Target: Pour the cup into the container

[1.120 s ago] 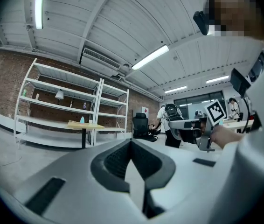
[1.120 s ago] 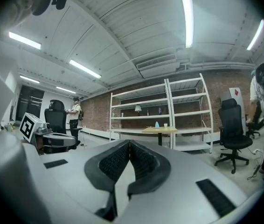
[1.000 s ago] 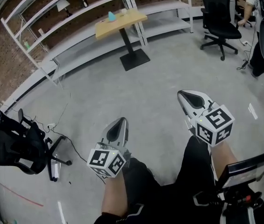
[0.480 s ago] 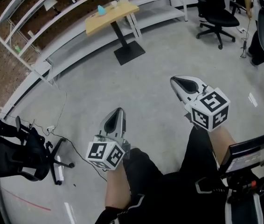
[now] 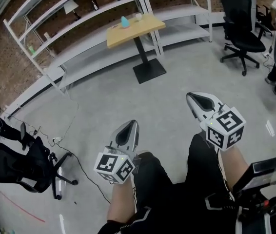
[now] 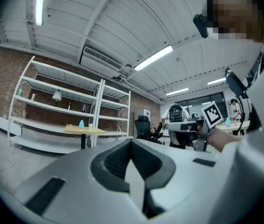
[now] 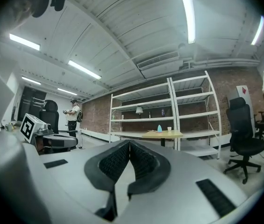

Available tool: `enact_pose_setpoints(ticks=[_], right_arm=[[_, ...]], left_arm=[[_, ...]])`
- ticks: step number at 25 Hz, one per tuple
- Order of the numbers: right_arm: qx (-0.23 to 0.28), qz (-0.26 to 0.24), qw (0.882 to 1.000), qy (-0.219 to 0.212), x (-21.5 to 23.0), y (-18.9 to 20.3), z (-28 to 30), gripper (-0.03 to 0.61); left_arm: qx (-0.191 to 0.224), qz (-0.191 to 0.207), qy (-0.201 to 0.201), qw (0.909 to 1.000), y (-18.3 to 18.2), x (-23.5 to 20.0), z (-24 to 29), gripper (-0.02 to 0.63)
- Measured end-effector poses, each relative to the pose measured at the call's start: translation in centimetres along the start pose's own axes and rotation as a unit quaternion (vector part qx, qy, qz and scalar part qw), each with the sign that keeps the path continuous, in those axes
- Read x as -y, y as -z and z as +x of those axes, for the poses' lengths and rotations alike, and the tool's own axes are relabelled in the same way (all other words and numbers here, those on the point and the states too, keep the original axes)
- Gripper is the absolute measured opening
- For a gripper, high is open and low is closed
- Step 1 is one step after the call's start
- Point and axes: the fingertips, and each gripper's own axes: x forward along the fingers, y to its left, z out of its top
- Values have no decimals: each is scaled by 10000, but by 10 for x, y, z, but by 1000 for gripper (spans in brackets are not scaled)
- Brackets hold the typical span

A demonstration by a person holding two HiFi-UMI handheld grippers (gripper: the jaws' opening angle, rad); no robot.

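Progress was nil: your left gripper [image 5: 129,126] and right gripper [image 5: 195,101] were both shut tight with nothing between the jaws, held level over the floor. The white cup [image 5: 138,16] stood on the far bench [image 5: 147,28], just beside a teal thing [image 5: 125,21] that may have been the container, both well apart from you. Open floor lay between. One black chair [image 5: 243,18] stood far right and another chair [image 5: 11,157] near left, with shelving [image 5: 79,11] behind the bench.
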Motion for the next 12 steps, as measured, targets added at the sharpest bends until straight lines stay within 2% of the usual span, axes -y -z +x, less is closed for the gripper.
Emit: enact_pose_setpoints(ticks=[7,12], right_arm=[[-115,185,9997,123,69,22,72,2],[-33,220,9997,25,117,14,136,2]], left_arm=[[-184,-265,-7,9995,20,-65,100,2],[-195,-66,34,9998,5,-97,169,2]])
